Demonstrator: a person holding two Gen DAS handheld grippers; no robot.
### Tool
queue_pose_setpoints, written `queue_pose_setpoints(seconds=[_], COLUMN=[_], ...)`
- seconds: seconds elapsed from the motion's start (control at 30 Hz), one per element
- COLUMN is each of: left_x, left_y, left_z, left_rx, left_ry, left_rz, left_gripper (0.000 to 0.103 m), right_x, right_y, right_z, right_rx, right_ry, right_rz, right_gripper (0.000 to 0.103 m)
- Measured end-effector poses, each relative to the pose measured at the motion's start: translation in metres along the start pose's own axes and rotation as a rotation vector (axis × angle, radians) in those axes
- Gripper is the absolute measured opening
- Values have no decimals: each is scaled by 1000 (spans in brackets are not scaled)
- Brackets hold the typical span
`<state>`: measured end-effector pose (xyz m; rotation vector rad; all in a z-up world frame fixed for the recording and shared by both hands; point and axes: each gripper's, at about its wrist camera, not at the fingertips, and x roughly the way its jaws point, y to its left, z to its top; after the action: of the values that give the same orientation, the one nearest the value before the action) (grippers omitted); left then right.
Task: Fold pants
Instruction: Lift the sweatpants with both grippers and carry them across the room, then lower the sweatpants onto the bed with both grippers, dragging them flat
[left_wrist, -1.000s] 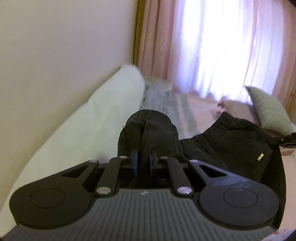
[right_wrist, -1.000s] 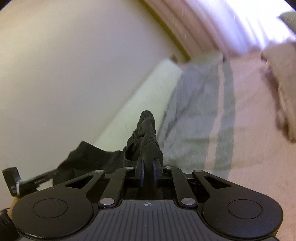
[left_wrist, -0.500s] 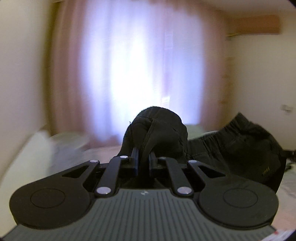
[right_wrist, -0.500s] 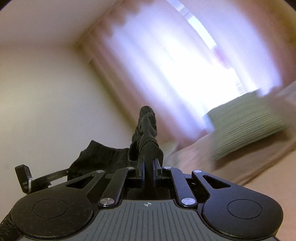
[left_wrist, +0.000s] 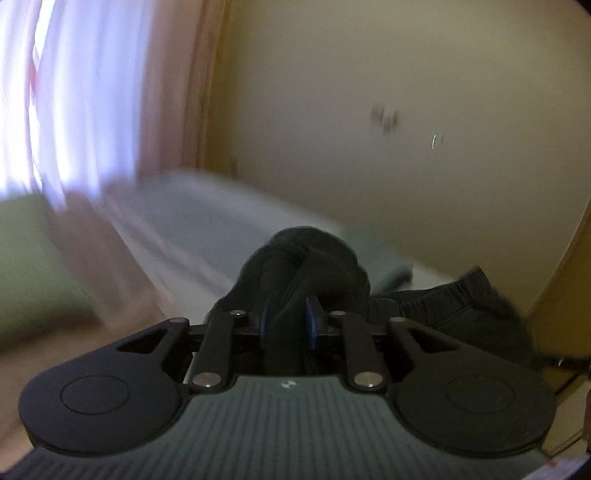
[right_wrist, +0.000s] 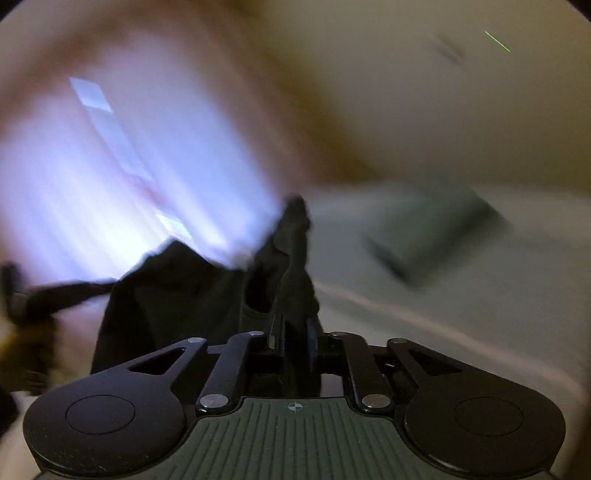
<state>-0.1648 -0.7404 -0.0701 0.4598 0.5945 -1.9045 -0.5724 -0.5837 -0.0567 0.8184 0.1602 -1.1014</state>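
Our left tool (left_wrist: 286, 325) has swung round: half a second ago it faced the bright curtain (left_wrist: 74, 96), and now the curtain is at the left edge and a plain wall (left_wrist: 369, 110) fills the view, with the bed (left_wrist: 192, 229) below it. Its jaws are opening, but a bunch of the black pants (left_wrist: 306, 258) is between them and the blue pads seem to touch the cloth on both sides, so we judge it grasped, only more loosely. The waistband runs away to the right, in the air above the bed.

Our right tool (right_wrist: 293, 339) has also turned, and its view is very blurred. Its jaws are opening too, with a twisted fold of the pants (right_wrist: 291, 258) between them; a gap shows beside the cloth, so we cannot tell if the grip holds. The rest of the pants hangs to the left, toward the other tool.

We think both tools begin to let the pants go, to lay them on the bed in a new direction for folding.
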Motion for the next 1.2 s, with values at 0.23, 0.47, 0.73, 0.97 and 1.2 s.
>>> queue_pose_setpoints(seconds=[0.23,0.47,0.73,0.97,1.2], left_x=[77,92,167,308,410], left_y=[-15,11,-2,6,21], left_z=[-79,-91,-98,-103,-110], left_rx=[-87,-43,90,165,184], left_ry=[226,238,324,415,515], left_rz=[41,31,38,26,-72], left_gripper=[17,27,49,65,65], right_x=[-11,11,127,245,274], right_y=[-109,-120,-145,-213,-264], right_z=[-44,-3,22,27,17], right_rx=[104,49,-162,-327,-169], right_ry=[145,176,275,393,434], right_rz=[-190,-180,-133,-134,-41], right_gripper=[39,52,59,62,62])
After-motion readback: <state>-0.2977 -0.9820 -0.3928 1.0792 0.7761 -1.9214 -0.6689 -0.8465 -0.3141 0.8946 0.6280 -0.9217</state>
